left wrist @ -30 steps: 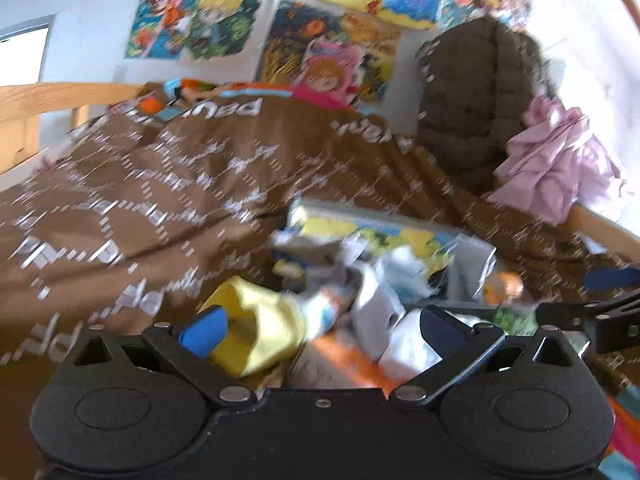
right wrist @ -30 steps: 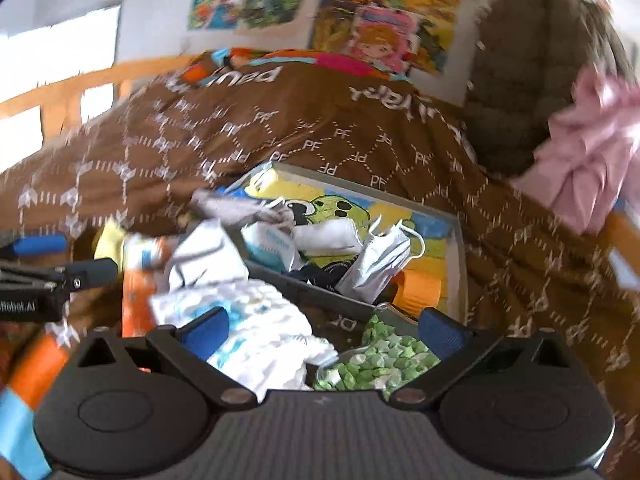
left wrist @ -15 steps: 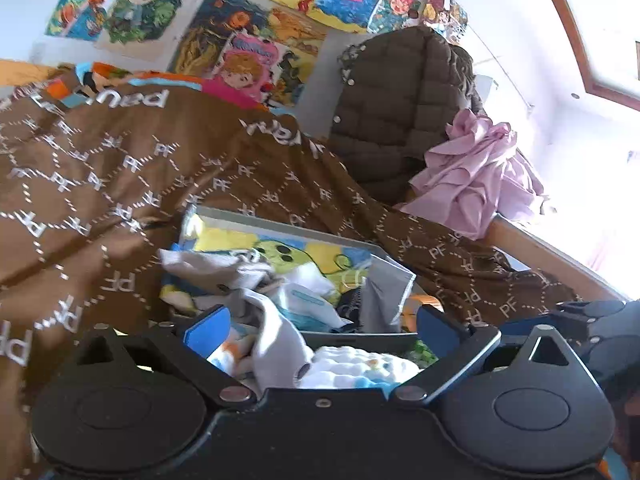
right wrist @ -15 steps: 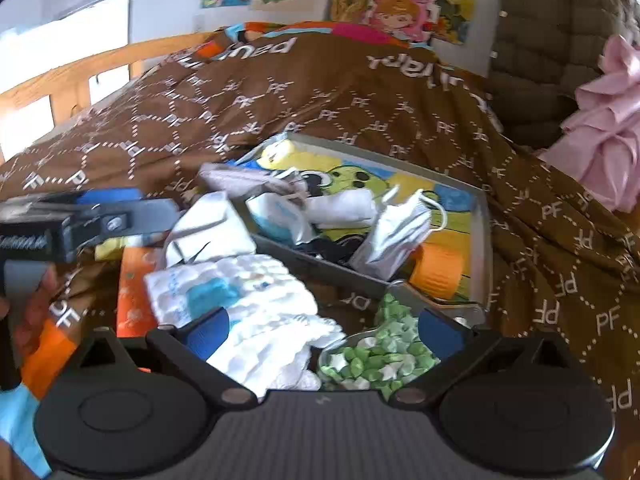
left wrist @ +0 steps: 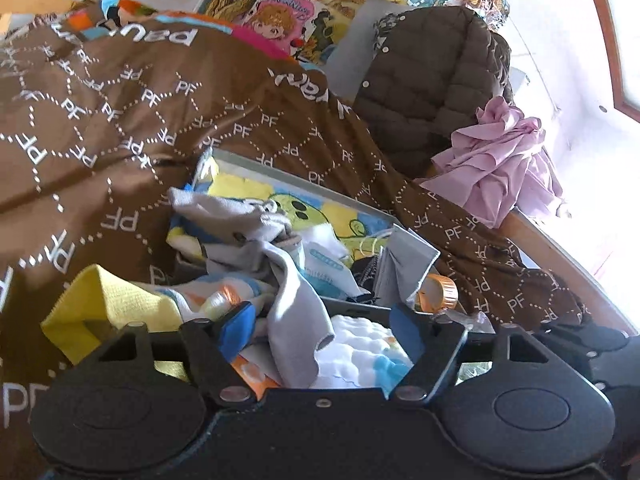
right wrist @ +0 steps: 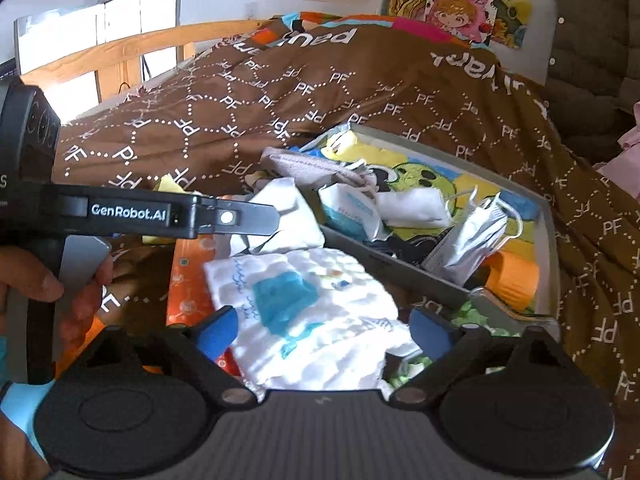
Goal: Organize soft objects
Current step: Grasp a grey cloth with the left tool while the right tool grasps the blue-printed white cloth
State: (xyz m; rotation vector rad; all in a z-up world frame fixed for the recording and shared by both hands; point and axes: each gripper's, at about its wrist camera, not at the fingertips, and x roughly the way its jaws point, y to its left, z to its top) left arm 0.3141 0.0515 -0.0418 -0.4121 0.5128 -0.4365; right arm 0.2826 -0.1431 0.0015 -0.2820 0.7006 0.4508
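Left gripper [right wrist: 256,216] has swung in over the pile – both tongs apart – cloth [right wrist: 308,312] limp, so pinch a bunched edge

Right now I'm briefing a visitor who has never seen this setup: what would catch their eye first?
Probably the shallow grey tray on the brown patterned bedspread, its bright cartoon lining littered with a face mask and packets. Just in front lies a white quilted cloth with a blue patch, between the open right gripper fingers. The left gripper is open over a grey cloth.
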